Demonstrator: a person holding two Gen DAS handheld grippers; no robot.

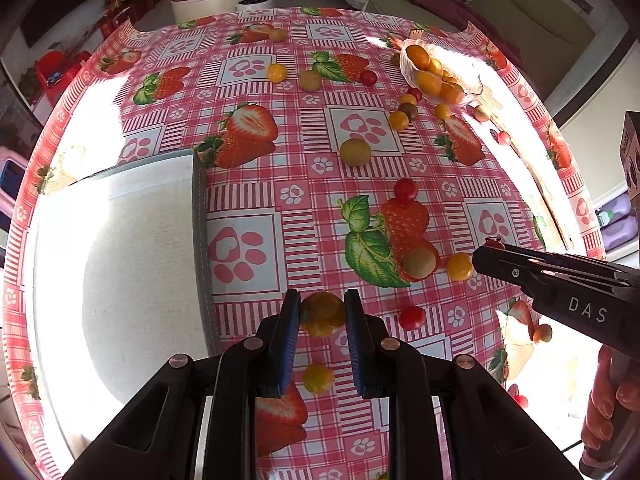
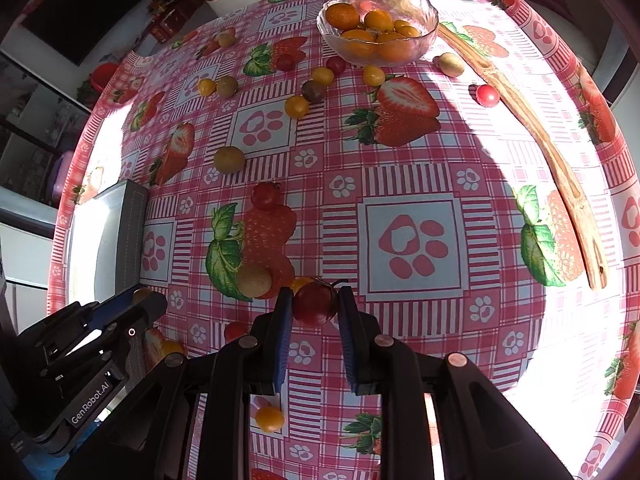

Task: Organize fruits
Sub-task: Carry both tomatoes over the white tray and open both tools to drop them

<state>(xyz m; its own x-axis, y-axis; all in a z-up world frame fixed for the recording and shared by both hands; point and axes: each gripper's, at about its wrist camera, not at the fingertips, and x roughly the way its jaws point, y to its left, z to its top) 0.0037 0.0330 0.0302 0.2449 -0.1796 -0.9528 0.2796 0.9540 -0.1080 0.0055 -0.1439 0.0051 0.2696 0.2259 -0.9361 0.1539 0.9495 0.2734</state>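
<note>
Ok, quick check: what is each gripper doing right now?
Left gripper: shut on a yellow-orange tomato.
Right gripper: shut on a red tomato.

— What's cut off? The white tray (image 1: 120, 240) is washed out by glare toward the table's left edge.

— The bowl (image 2: 424, 36) contents are piled up, so lower fruit is hidden; a count can't be given.
</note>
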